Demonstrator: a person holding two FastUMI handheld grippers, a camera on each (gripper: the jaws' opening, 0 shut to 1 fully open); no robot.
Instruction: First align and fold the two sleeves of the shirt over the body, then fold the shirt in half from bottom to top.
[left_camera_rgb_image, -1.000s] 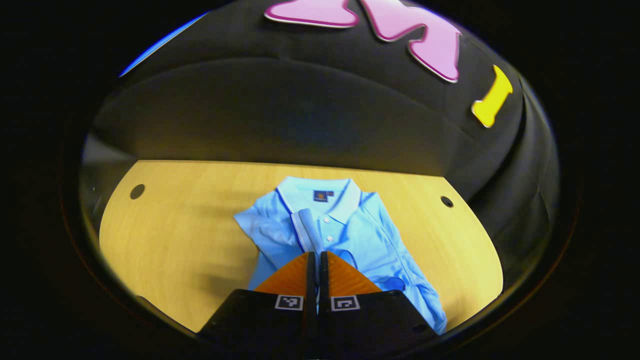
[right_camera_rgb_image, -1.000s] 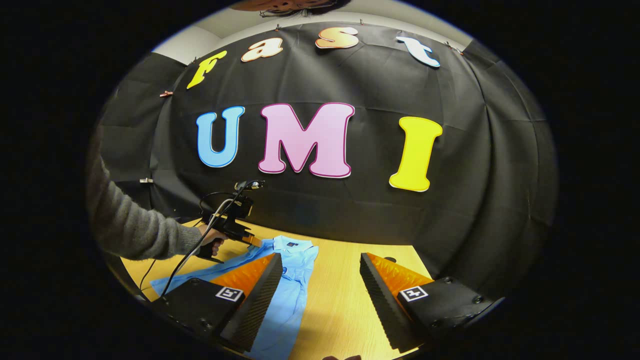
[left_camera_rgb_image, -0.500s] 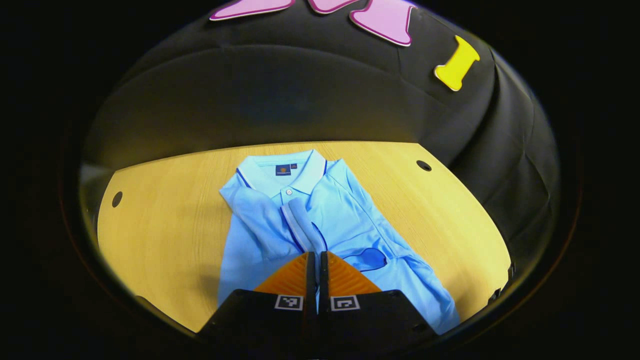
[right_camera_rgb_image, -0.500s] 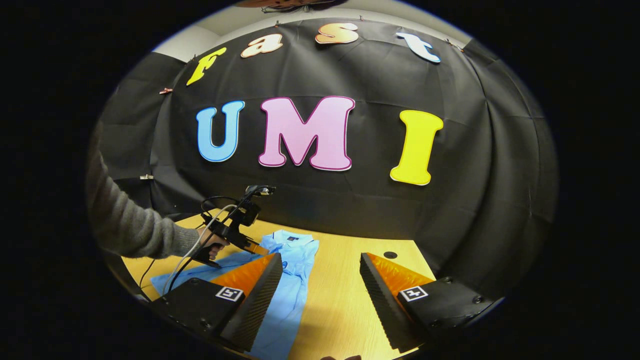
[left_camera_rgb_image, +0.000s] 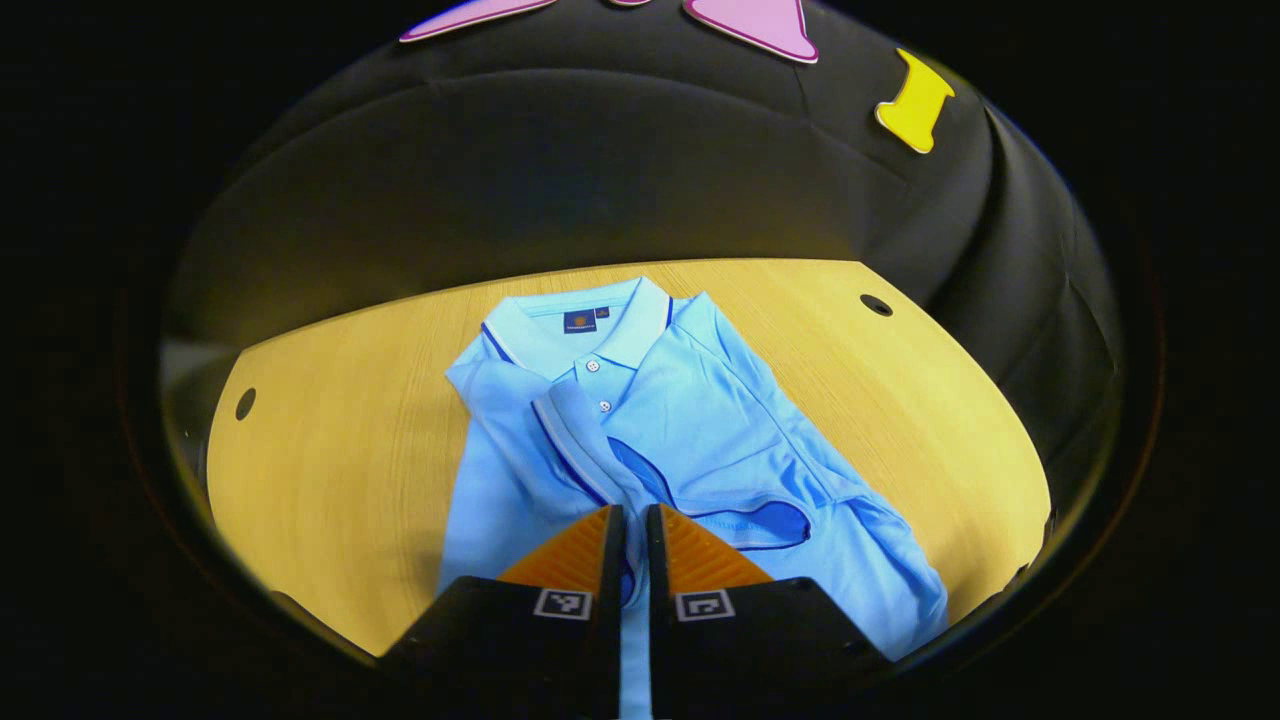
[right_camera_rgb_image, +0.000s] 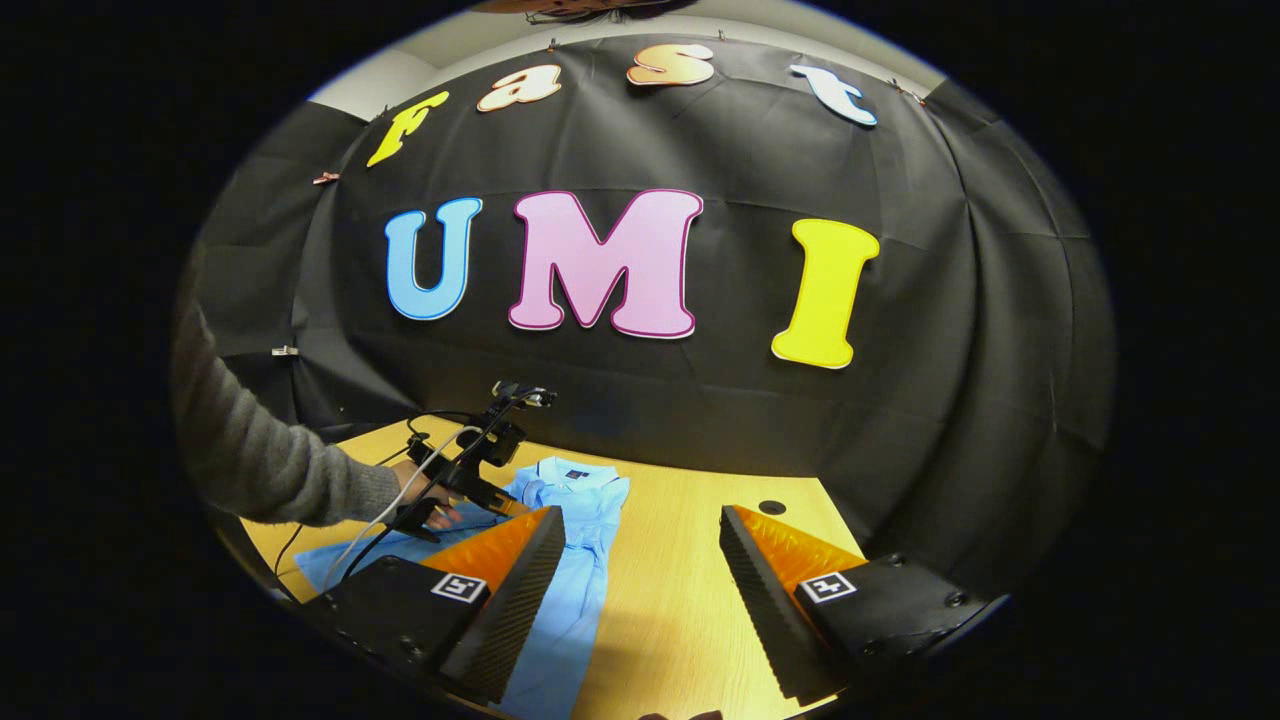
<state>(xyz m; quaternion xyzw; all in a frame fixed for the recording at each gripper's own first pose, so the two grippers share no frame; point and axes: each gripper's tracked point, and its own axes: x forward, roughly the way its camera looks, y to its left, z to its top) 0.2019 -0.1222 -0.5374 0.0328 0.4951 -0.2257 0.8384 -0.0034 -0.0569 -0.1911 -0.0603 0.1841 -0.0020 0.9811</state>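
Left gripper view: the light-blue polo shirt (left_camera_rgb_image: 690, 430) lay flat on the wooden table (left_camera_rgb_image: 330, 460), collar (left_camera_rgb_image: 580, 335) at 12 o'clock, hem end toward 6 o'clock. One sleeve (left_camera_rgb_image: 545, 440) was folded in over the body, its striped cuff running diagonally from approx. 11 o'clock down to the tool tips. The opposite side of the shirt was bunched w/ creases at approx. 4 o'clock, near the table edge. The left gripper (left_camera_rgb_image: 636, 520) sat at 6 o'clock, directly over the shirt body. Its fingers stood almost together, w/ a narrow slit between them; blue fabric showed in that slit. Whether both fingers pressed on the cloth: cannot tell from this angle. Two round holes in the tabletop: one at approx. 9 o'clock (left_camera_rgb_image: 245, 403), one at approx. 2 o'clock (left_camera_rgb_image: 876, 304).

Right gripper view: the right gripper (right_camera_rgb_image: 640, 545) was held above the table (right_camera_rgb_image: 690, 600) w/ fingers spread wide apart, nothing between them. One finger overlapped the shirt (right_camera_rgb_image: 575, 570) in the picture; contact not confirmed. The shirt lay at approx. 7 o'clock, collar pointing to the black cloth wall (right_camera_rgb_image: 950, 400). The left gripper (right_camera_rgb_image: 490, 498) was visible farther off at approx. 8 o'clock, tips low over the shirt near the collar, held by a person's hand (right_camera_rgb_image: 425, 500) in a grey knit sleeve (right_camera_rgb_image: 260, 460). Cables (right_camera_rgb_image: 400, 510) trailed from that tool toward the table edge.
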